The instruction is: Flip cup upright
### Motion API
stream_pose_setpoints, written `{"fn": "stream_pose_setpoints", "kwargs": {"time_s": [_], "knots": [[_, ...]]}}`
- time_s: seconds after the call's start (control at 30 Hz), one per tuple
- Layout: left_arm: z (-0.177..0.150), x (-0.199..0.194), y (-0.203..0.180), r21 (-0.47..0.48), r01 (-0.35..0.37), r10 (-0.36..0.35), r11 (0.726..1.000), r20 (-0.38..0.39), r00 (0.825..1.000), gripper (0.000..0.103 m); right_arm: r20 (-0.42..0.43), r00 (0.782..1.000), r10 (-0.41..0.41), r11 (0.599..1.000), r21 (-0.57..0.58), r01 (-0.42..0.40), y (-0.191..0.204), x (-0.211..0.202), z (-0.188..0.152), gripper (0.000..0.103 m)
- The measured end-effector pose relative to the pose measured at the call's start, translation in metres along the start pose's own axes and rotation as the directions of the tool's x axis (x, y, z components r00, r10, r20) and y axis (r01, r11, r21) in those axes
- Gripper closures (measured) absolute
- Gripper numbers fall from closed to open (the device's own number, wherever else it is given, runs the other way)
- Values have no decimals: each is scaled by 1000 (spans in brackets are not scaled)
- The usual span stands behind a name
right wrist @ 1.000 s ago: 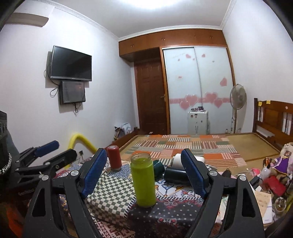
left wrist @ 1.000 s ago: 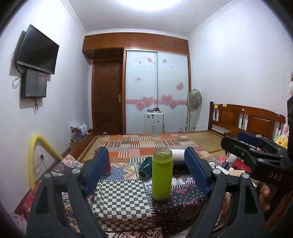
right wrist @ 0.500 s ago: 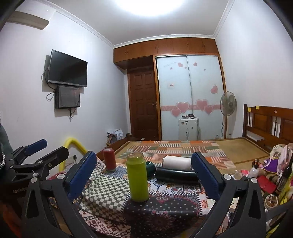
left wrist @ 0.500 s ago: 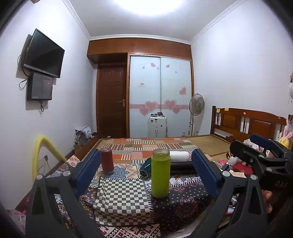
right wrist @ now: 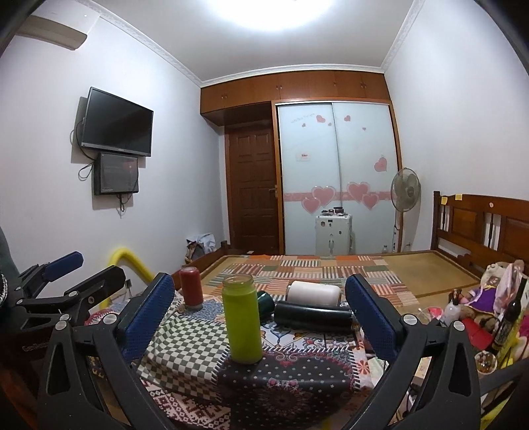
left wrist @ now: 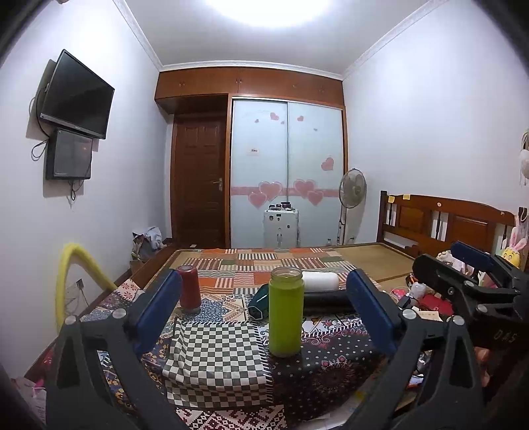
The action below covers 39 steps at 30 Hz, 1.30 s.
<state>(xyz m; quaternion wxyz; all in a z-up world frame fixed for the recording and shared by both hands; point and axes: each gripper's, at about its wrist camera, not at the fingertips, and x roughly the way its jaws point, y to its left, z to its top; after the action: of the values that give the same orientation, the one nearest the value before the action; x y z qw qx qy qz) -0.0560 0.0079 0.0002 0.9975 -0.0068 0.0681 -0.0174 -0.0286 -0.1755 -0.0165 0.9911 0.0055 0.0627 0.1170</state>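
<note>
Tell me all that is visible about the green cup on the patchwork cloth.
The green cup is a tall cylinder, lime green and matte, with a clear, glass-like neck and an open mouth at the top. It stands upright on the patchwork cloth, beside its checkered patch. Nothing else touches it. Both tongs are open and away from it. A dark cup lies behind.

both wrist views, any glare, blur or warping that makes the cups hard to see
Left wrist view: the ceiling light blows out to white, walls bow from fisheye, dark vignette in the corners, yet the green cup stays sharp and evenly lit. Right wrist view: same blown-out light and bowed walls; the yellow tube looks soft, the white cup and black cup read clearly.
</note>
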Motion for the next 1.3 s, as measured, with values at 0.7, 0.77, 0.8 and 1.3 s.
{"fn": "stream_pose_setpoints", "kwargs": {"time_s": [0.7,0.77,0.8,1.3], "knots": [[0,0,-3,-6,14,-14,1000,-8,1000,0,5,1000,-17,1000,-11,17,-2,-6,5,0],[0,0,-2,-8,17,-17,1000,-10,1000,0,5,1000,-19,1000,-8,19,-3,-6,5,0],[0,0,-2,-10,19,-19,1000,-11,1000,0,5,1000,-18,1000,-7,18,-3,-6,5,0],[0,0,-3,-13,36,-36,999,-18,999,0,12,1000,-15,1000,1,15,-2,-5,7,0]]}}
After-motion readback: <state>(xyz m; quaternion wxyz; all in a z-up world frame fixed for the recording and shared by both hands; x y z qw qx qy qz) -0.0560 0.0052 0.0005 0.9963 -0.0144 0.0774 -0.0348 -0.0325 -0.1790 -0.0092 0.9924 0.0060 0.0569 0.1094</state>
